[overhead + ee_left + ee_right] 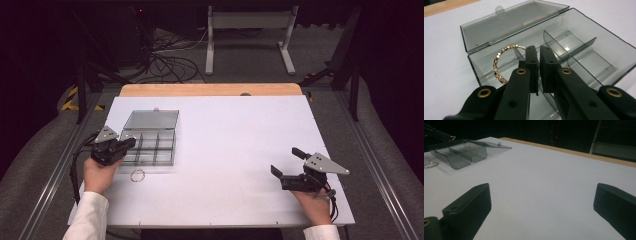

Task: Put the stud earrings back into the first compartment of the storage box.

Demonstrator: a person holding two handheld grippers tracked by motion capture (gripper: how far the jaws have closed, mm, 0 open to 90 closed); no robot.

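A clear grey compartment box (156, 148) stands open at the table's left, its lid (151, 120) laid back. My left gripper (130, 143) hovers over the box's left end, shut on a gold beaded bracelet (498, 61). In the left gripper view the jaws (539, 65) pinch the bracelet's lower right part above an end compartment (499, 70). A second bracelet (137, 175) lies on the table just in front of the box, also visible as a bracelet (431, 164) in the right gripper view. My right gripper (285, 161) rests low at the right front, open and holding nothing.
The white tabletop (230, 135) stretches between the two grippers. A wooden strip (210, 89) runs along the far edge. The box's dividers (570, 51) split it into several compartments. Cables and a white stand (247, 35) sit on the floor beyond the table.
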